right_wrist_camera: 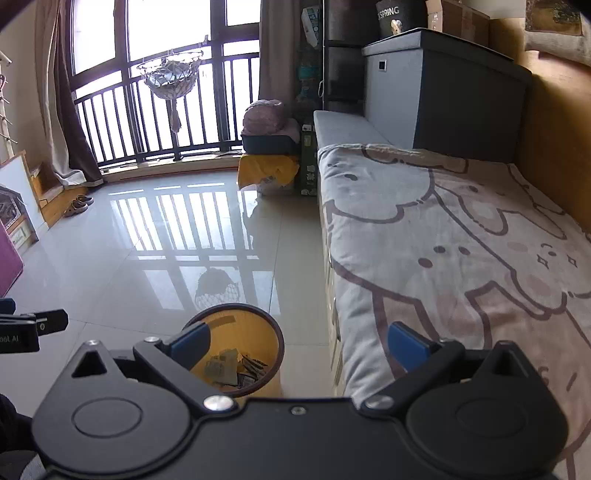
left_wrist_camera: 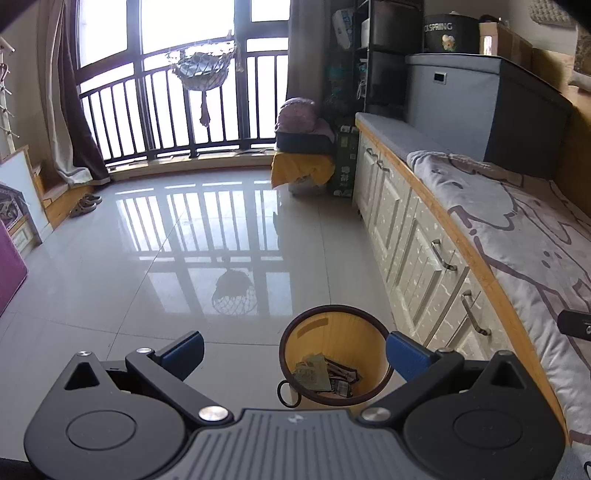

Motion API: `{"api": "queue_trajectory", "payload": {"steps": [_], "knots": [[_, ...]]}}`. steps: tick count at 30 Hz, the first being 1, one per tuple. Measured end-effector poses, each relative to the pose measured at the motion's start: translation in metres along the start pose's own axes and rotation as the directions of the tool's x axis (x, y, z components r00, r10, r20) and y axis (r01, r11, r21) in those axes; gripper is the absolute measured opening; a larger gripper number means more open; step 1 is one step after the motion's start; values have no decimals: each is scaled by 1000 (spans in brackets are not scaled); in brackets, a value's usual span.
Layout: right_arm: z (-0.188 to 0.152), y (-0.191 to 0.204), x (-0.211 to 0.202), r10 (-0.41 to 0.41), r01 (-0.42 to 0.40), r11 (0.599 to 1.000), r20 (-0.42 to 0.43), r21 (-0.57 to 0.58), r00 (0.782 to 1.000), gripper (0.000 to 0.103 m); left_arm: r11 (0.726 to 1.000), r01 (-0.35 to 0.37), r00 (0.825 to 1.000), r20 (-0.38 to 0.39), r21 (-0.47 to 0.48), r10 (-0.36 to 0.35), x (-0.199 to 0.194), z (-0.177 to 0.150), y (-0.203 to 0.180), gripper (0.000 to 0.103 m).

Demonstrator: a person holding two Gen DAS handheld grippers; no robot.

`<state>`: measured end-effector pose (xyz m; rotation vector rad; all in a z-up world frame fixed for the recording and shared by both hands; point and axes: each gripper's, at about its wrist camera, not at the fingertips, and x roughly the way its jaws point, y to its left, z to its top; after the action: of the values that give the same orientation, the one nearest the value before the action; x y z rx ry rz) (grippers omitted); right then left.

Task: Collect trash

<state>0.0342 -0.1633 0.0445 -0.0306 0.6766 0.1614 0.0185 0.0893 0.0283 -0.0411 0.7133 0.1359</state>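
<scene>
Trash [left_wrist_camera: 321, 373] sits in the bin [left_wrist_camera: 334, 314], bottom centre: light, crumpled paper and wrappers, we'd pinch a loose edge. Left gripper [left_wrist_camera: 295, 350] and right gripper [right_wrist_camera: 299, 341] both spread wide, holding nothing.

Ahead of you the glossy tiled floor [left_wrist_camera: 155, 258] mirrors the barred window railing [left_wrist_camera: 162, 110], where a net basket [left_wrist_camera: 203, 70] hangs. On your right runs a row of white cabinet drawers [left_wrist_camera: 417, 251] under a bed covered by a cartoon-print blanket [right_wrist_camera: 461, 236]. Behind the blanket stands a grey storage box [left_wrist_camera: 476, 103] carrying a black round tin [left_wrist_camera: 450, 33] and a cardboard box [left_wrist_camera: 506, 40]. Near the window, a yellow cloth [left_wrist_camera: 301, 166] drapes over a box. A pair of shoes [left_wrist_camera: 85, 205] sits by the left curtain [left_wrist_camera: 74, 110].
</scene>
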Motion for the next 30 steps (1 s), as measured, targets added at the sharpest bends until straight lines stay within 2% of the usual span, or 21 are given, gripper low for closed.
{"api": "queue_trajectory", "payload": {"steps": [14,30], "knots": [[-24,1,-4,-37,37,999,20,-1,999,103,1000,2,1000,15,28,-2,3,-12,-4,103],[-29,4,-4,-48,49,999,29,-14,998,103,999,6,1000,6,47,-6,4,-17,-11,103]]}}
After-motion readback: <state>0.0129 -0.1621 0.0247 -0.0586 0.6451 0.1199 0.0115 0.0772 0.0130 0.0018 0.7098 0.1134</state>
